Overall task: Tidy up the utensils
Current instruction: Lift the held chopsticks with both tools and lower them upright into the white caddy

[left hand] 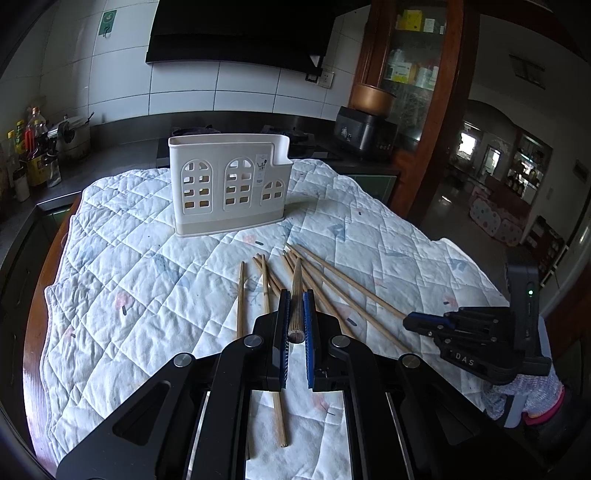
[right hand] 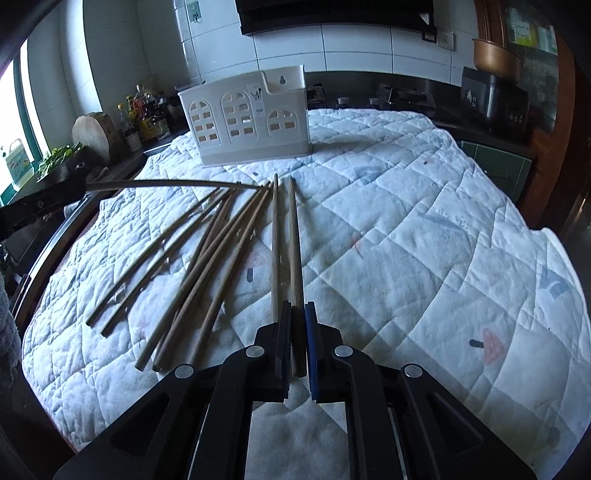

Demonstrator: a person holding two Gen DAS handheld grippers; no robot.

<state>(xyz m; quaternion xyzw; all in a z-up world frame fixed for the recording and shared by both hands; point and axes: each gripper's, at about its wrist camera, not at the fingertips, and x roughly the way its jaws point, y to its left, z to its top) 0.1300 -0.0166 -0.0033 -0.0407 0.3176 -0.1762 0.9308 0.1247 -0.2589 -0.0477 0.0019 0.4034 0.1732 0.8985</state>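
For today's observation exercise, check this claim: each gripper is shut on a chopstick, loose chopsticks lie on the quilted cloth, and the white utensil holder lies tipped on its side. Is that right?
One detail is wrong. The white utensil holder stands upright on the quilted cloth, as the left wrist view shows. The rest holds: the left gripper and right gripper are each shut on a chopstick, and loose chopsticks lie on the cloth.

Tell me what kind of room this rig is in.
Most likely a home kitchen: a black range hood on a white tiled wall, oil and sauce bottles on a dark counter, and a rice cooker. The work surface is a quilted cloth.
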